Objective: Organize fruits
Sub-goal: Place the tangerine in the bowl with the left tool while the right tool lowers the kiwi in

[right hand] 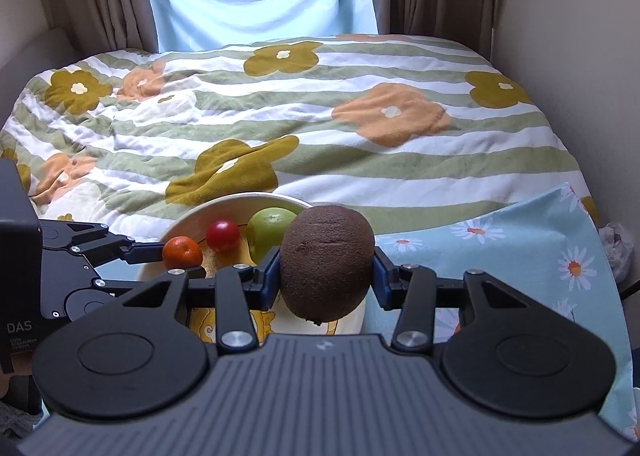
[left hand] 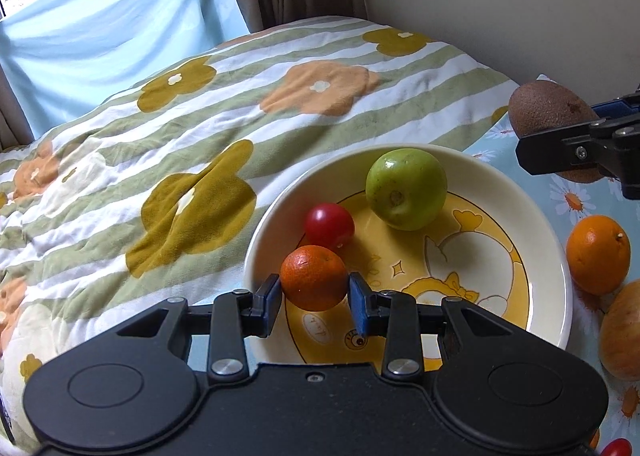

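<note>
A cream bowl [left hand: 540, 240] with a yellow cartoon print holds a green apple [left hand: 406, 189] and a small red tomato [left hand: 329, 225]. My left gripper [left hand: 314, 302] is shut on a small orange mandarin [left hand: 313, 277] just above the bowl's near left side. My right gripper [right hand: 326, 278] is shut on a brown kiwi [right hand: 327, 262] and holds it above the bowl's right edge; the kiwi shows at the right of the left wrist view [left hand: 548, 112]. The right wrist view also shows the bowl [right hand: 192, 216], apple [right hand: 268, 230], tomato [right hand: 222, 235] and mandarin [right hand: 182, 252].
An orange [left hand: 598, 254] and a yellowish-red fruit [left hand: 622, 336] lie on the daisy-print cloth [left hand: 568, 196] right of the bowl. A small red fruit [left hand: 618, 448] sits at the bottom right. A flowered striped blanket [right hand: 320, 116] covers the bed behind. A wall stands at right.
</note>
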